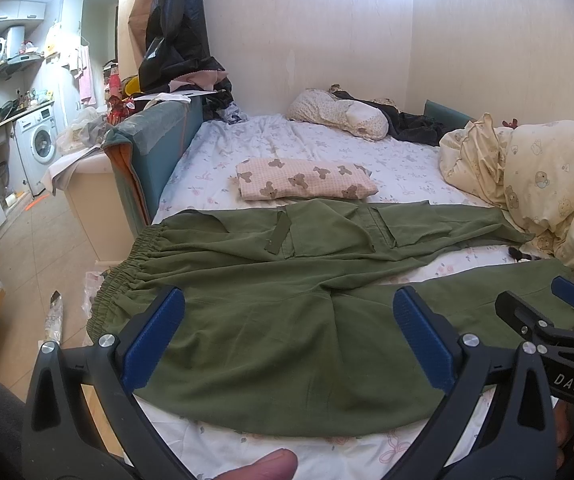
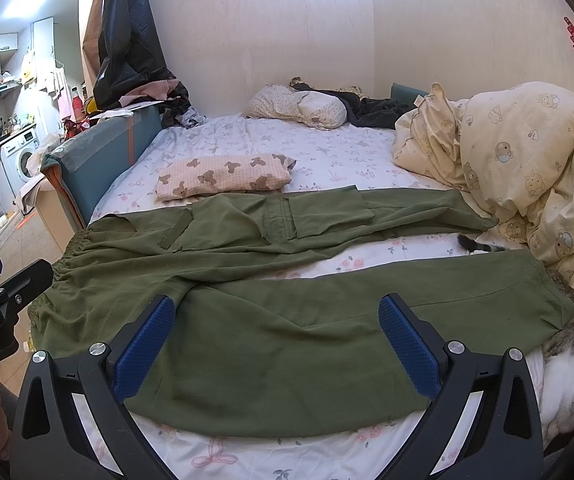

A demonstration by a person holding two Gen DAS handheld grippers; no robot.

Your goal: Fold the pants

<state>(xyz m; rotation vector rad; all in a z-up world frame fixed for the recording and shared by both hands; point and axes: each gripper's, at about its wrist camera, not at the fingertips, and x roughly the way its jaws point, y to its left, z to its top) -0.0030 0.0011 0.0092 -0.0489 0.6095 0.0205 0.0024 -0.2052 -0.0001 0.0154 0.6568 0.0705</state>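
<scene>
- Across the floral sheet [image 2: 327,148], green pants [image 2: 287,340] spread flat, waistband left, legs parted toward the cream duvet [image 2: 527,152]; no fold made yet, so judged the very start
- Beyond the far leg, a bear-print bundle [image 2: 223,178], just clear of the cloth
- At the near leg's cuff, a cat [image 2: 567,360], partly under the fabric; likely to snag a lift
- Over the seat, left gripper [image 1: 289,340], jaws wide, holding nothing
- Over the near leg, right gripper [image 2: 277,344], jaws wide, equally empty
- Next, probably: pinch waistband and near cuff, carry that leg onto the other
</scene>
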